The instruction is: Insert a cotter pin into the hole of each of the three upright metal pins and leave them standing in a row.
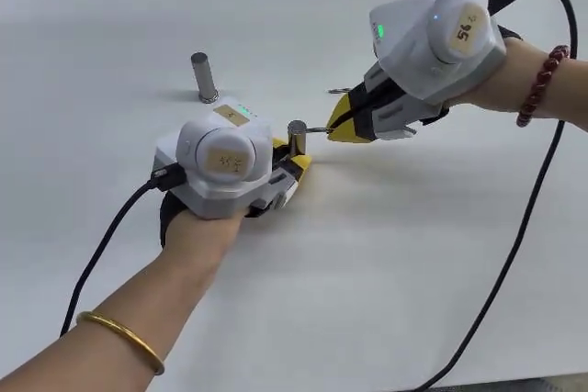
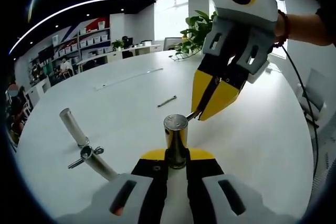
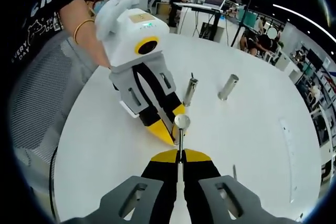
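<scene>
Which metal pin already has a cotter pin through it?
The free pin beside the left gripper, cotter pin crossing its top. The far pin and clamped pin have none across.

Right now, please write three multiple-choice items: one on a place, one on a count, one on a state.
1. The metal pin that the right gripper faces is: A in the left gripper; B lying flat; C far off.
2. The left gripper view shows how many metal pins: A one; B three; C five.
3. The right gripper is: A open; B shut on a cotter pin; C shut on a metal pin.
Key: 1 A, its jaws clamp the pin's foot. 2 B, one held, two farther left. 3 B, closed jaws pinch the cotter pin.
</scene>
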Demonstrator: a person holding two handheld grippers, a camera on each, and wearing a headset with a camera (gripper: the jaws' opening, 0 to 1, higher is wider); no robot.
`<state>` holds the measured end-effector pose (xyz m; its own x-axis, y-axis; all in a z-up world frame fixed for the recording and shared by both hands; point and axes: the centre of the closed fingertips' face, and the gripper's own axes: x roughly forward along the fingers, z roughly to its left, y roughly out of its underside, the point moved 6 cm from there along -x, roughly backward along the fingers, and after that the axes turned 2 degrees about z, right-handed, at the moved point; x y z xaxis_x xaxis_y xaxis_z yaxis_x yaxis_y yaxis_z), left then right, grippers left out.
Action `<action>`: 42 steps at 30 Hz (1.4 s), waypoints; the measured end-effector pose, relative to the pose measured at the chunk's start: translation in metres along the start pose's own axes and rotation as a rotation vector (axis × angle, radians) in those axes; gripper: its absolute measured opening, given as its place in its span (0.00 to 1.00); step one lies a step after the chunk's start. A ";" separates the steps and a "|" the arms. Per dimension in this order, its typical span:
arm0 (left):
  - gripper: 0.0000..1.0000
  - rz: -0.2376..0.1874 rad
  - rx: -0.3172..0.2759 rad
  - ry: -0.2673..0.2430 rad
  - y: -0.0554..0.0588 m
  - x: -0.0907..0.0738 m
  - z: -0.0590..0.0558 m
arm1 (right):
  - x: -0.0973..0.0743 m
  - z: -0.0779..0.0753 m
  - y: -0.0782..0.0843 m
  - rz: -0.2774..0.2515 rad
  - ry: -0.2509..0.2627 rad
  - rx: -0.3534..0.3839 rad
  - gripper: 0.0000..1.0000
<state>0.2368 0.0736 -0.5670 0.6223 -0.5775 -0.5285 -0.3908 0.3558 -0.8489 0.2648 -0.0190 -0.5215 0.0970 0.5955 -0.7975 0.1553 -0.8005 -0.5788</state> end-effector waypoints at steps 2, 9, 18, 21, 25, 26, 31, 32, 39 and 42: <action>0.10 0.000 -0.003 -0.003 0.000 0.000 0.000 | 0.000 0.001 -0.002 -0.002 -0.001 0.000 0.00; 0.11 -0.001 -0.001 -0.008 0.000 0.000 0.000 | 0.005 0.001 -0.006 -0.022 -0.007 0.015 0.00; 0.11 -0.003 -0.005 -0.014 0.000 0.000 -0.001 | 0.012 0.001 -0.007 -0.028 -0.010 0.040 0.00; 0.11 -0.004 -0.008 -0.018 0.001 0.000 -0.001 | 0.012 0.002 -0.009 -0.049 -0.009 0.066 0.00; 0.11 -0.005 -0.013 -0.022 0.000 0.000 -0.001 | 0.010 0.002 -0.008 -0.027 -0.001 0.099 0.07; 0.11 -0.005 -0.014 -0.022 0.000 0.001 -0.001 | 0.009 0.003 -0.008 -0.027 0.002 0.094 0.07; 0.11 -0.007 -0.020 -0.025 0.001 0.001 -0.001 | 0.004 0.003 -0.006 -0.040 0.011 0.123 0.06; 0.11 -0.007 -0.020 -0.026 0.001 0.001 -0.001 | 0.003 0.003 -0.005 -0.038 0.014 0.129 0.05; 0.11 -0.008 -0.025 -0.028 0.000 0.001 -0.001 | 0.003 0.002 -0.004 -0.030 0.014 0.133 0.00; 0.11 -0.008 -0.028 -0.030 0.000 0.002 -0.001 | 0.003 0.001 -0.005 -0.021 0.014 0.135 0.00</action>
<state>0.2370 0.0719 -0.5683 0.6453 -0.5580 -0.5218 -0.4039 0.3305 -0.8530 0.2636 -0.0132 -0.5214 0.1091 0.6121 -0.7832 0.0239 -0.7893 -0.6135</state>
